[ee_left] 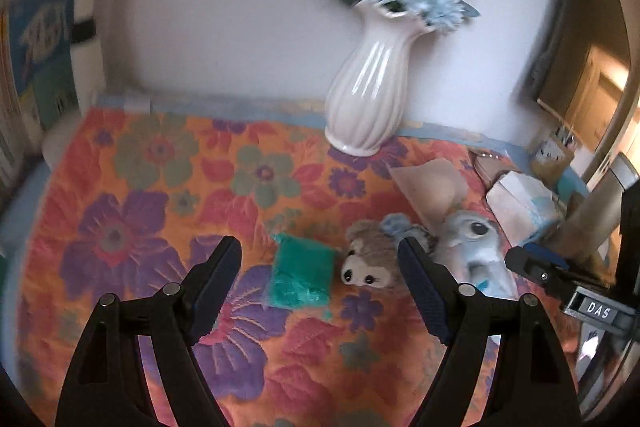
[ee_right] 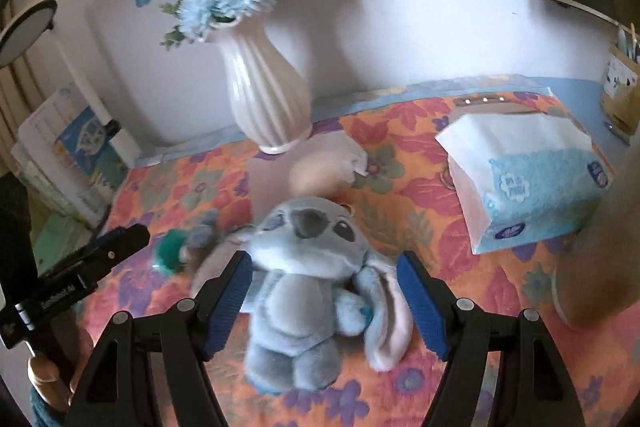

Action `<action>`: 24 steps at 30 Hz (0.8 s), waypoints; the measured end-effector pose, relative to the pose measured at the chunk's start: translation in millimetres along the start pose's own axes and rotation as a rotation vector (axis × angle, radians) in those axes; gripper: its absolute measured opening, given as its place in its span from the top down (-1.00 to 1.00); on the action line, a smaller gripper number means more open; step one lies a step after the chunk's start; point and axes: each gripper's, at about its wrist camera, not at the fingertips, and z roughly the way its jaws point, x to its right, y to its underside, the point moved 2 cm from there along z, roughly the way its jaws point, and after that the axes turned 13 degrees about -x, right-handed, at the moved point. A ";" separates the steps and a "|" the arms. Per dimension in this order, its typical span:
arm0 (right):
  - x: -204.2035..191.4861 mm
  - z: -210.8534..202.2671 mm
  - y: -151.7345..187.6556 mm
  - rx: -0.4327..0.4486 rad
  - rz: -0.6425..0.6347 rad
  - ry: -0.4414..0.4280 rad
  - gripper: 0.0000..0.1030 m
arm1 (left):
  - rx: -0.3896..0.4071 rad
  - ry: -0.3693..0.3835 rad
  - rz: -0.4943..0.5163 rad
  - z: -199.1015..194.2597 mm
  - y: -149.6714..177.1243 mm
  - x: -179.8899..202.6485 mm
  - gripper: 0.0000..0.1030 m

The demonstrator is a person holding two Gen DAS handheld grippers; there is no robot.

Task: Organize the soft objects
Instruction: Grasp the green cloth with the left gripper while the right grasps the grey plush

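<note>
green pouch (ee_left: pixel 302 277) clear left, tissue pack (ee_right: pixel 532 187) right

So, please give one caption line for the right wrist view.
Open right gripper frames a blue plush toy on a floral cloth.

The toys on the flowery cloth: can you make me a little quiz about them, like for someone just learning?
1. True or false: the right gripper is squeezing the blue plush toy.
2. Which thing lies between the left gripper's open fingers? A) the green pouch B) the tissue pack C) the white vase
3. Fill in: the brown plush toy lies right beside the green pouch and the ____ plush toy.

Key
1. False: the fingers stand apart on either side of it, not pressing.
2. A
3. blue
</note>
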 end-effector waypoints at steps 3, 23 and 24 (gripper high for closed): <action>6.0 9.8 10.8 0.005 0.040 -0.034 -0.64 | -0.061 0.038 -0.045 16.8 2.7 -10.1 -0.54; -33.6 31.7 13.5 -0.079 -0.090 0.120 -0.58 | -0.132 -0.001 -0.048 36.5 2.2 -10.1 -0.41; -33.0 30.8 13.6 -0.074 -0.092 0.120 -0.50 | -0.131 0.005 -0.046 35.8 1.8 -10.2 -0.35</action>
